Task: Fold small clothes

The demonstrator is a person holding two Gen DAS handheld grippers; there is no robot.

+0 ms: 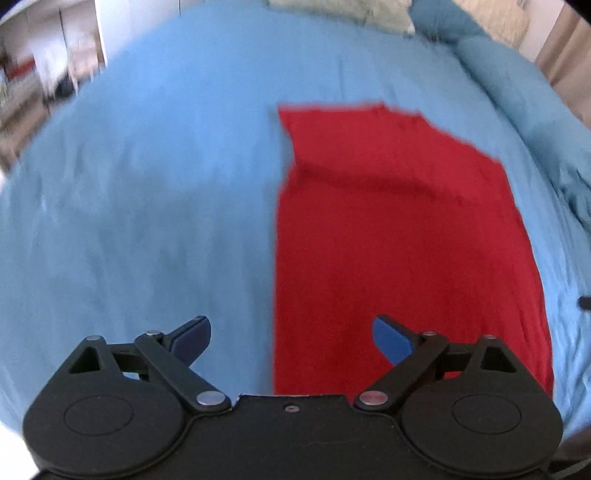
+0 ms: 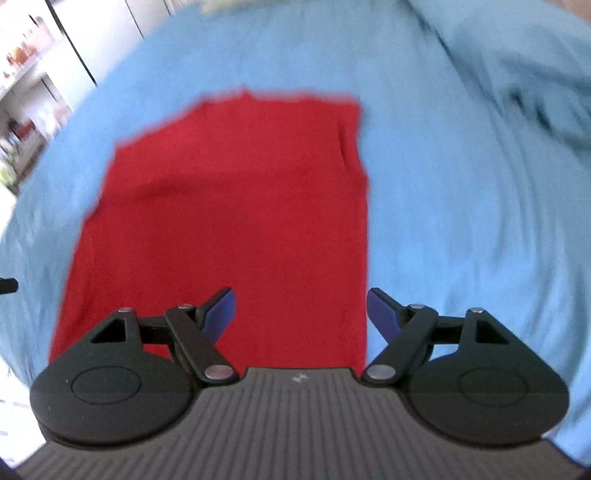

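Note:
A red garment (image 1: pixel 399 236) lies flat on the blue bedsheet (image 1: pixel 147 203), folded into a long strip with straight side edges. My left gripper (image 1: pixel 291 338) is open and empty, hovering over the garment's near left edge. In the right wrist view the same red garment (image 2: pixel 236 214) fills the middle, and my right gripper (image 2: pixel 301 312) is open and empty over its near right edge. Both views are blurred by motion.
A pale pillow (image 1: pixel 354 11) and a bunched darker blue duvet (image 1: pixel 517 85) lie at the far and right side of the bed. Shelves and white cupboards (image 2: pixel 33 74) stand past the bed's left edge.

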